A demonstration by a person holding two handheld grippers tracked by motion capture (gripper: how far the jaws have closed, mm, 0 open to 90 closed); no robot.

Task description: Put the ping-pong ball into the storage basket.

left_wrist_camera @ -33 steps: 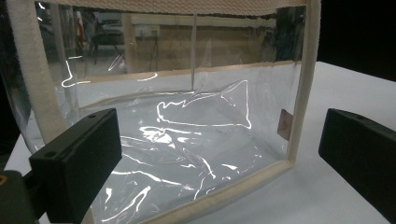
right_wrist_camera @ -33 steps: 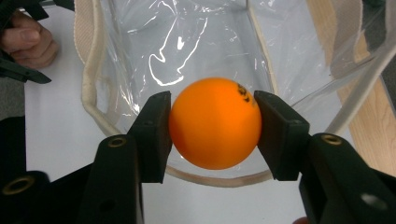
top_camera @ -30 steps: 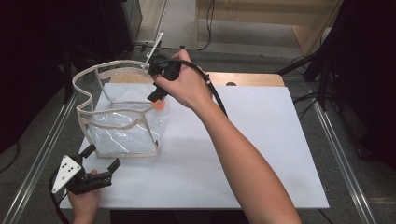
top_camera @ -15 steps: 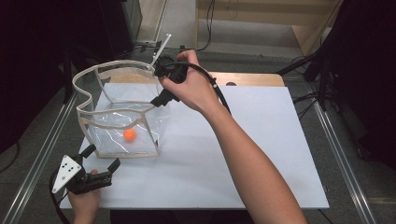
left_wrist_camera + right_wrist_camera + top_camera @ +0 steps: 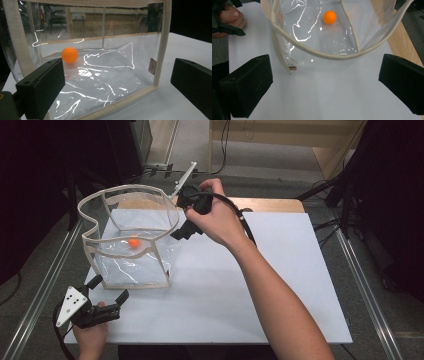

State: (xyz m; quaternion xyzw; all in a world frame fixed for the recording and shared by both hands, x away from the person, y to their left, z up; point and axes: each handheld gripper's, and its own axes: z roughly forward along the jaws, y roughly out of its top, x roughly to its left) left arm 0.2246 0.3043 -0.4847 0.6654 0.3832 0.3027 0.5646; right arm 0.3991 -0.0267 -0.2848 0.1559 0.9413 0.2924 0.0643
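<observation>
A clear plastic bag [image 5: 131, 268] with cream fabric trim stands open on the left of the white table. An orange ball [image 5: 133, 242] lies on its floor, toward the back. My right gripper [image 5: 179, 215] hovers open beside the bag's right rim, with nothing between its jaws. In the right gripper view the ball [image 5: 329, 17] sits beyond the bag's rim [image 5: 312, 51]. My left gripper [image 5: 109, 288] rests open near the table's front left corner, just short of the bag. In the left gripper view the ball [image 5: 69, 55] shows through the bag's wall [image 5: 160, 50].
The white sheet [image 5: 280, 285] covers most of the table, and a wooden strip [image 5: 272, 204] shows along its back edge. Metal rails [image 5: 365, 285] run along both sides. Cables lie on the floor behind.
The orange ball left the right gripper, dropped into the bag and rolled from the front of its floor toward the back. The right hand drew slightly right. The left gripper stayed put.
</observation>
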